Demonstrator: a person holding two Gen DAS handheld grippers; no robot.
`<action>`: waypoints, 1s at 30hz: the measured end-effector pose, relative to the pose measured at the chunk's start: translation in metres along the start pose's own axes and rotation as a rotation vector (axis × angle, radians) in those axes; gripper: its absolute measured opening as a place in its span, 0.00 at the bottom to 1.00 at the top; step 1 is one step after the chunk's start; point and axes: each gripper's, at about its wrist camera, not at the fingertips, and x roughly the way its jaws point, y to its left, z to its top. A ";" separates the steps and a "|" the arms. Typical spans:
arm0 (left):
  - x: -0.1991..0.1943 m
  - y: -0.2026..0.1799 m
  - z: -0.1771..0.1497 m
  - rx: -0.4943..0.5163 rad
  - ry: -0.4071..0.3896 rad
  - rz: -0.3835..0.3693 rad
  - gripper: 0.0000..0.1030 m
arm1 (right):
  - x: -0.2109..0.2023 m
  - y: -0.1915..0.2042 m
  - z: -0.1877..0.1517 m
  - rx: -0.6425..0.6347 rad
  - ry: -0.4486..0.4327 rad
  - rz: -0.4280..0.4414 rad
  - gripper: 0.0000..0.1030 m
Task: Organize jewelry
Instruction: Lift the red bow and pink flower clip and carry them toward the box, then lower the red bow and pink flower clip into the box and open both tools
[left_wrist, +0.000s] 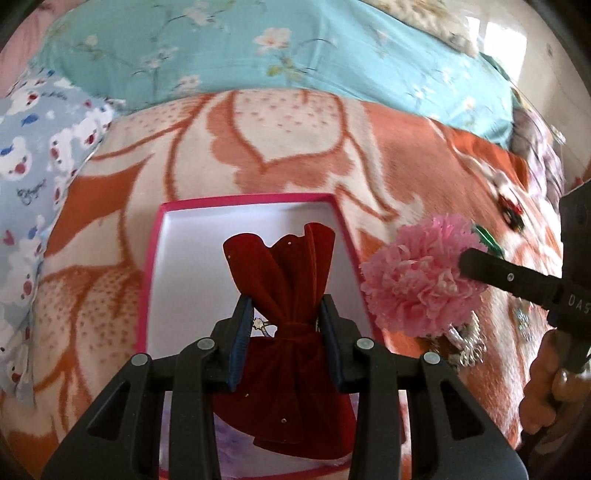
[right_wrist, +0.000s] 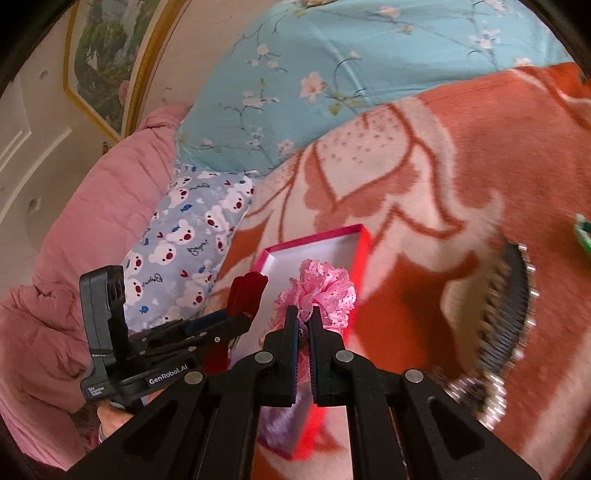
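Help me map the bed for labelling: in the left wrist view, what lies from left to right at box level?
Bear-print pillow → pink-rimmed box → red velvet bow → pink fabric flower → right gripper.

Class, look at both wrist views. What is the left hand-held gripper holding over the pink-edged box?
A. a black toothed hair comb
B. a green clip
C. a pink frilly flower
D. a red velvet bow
D: the left hand-held gripper pinches the red velvet bow at its waist, above the pink-edged box.
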 end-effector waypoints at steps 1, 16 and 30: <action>0.002 0.004 0.002 -0.008 -0.002 0.005 0.33 | 0.007 0.002 0.002 0.000 0.001 0.006 0.04; 0.077 0.056 0.027 -0.078 0.060 0.121 0.33 | 0.124 -0.008 0.035 0.027 0.060 0.015 0.04; 0.107 0.070 0.025 -0.119 0.119 0.124 0.37 | 0.162 -0.013 0.037 -0.041 0.134 -0.114 0.16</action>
